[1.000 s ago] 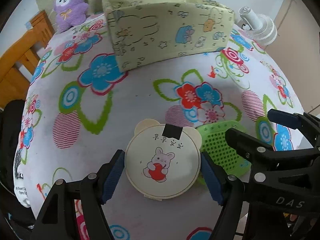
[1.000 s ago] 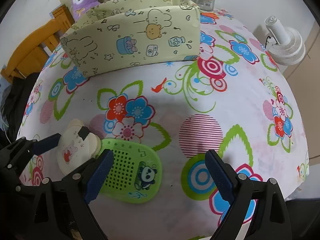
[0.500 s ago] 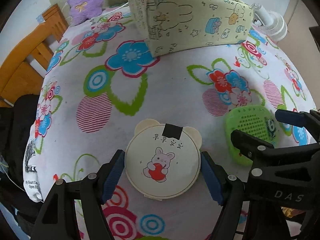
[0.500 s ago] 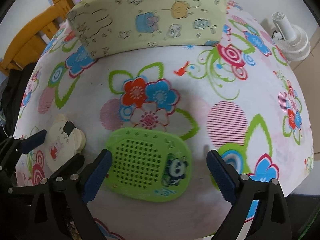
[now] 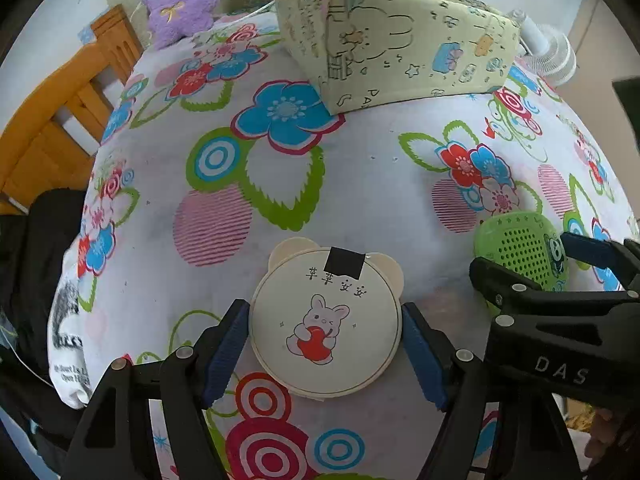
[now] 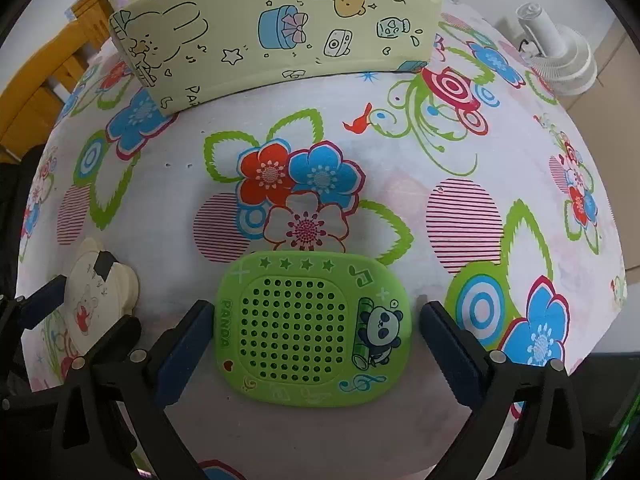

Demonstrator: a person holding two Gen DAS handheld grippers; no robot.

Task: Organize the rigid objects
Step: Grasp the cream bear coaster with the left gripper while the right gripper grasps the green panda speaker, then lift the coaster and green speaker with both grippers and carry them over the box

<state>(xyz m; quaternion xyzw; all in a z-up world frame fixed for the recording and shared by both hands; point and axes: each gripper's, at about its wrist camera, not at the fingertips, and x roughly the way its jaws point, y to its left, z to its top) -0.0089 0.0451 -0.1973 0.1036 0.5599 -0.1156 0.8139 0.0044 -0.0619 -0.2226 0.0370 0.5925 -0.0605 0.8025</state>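
Cream plastic, round with two bear ears and a bunny printed on its lid: that little case sits squarely between the blue-padded fingers of the left gripper, which press on its two sides and appear to be gripping it, its ears and a strip of black tape pointing away toward the yellow-green printed storage box. Just to the right of the case lies a lime-green perforated panda case, flat on the cloth. The right gripper straddles it, fingers open, with a sliver of cloth showing on each side, so nothing is clamped there. Its long axis runs across the gap from finger to finger, so the fingers would close on its short ends.

Both pieces lie on the near side of the storage box, which stands well apart from them across the desk; I would judge the box to be where they are headed, and the left hand is the readier of the two.

A white cloth with loud flowers, rings and striped circles covers the desk. Beyond the box sit a purple plush and a glass jar; a white fan stands off to its right and a wooden chair to its left.
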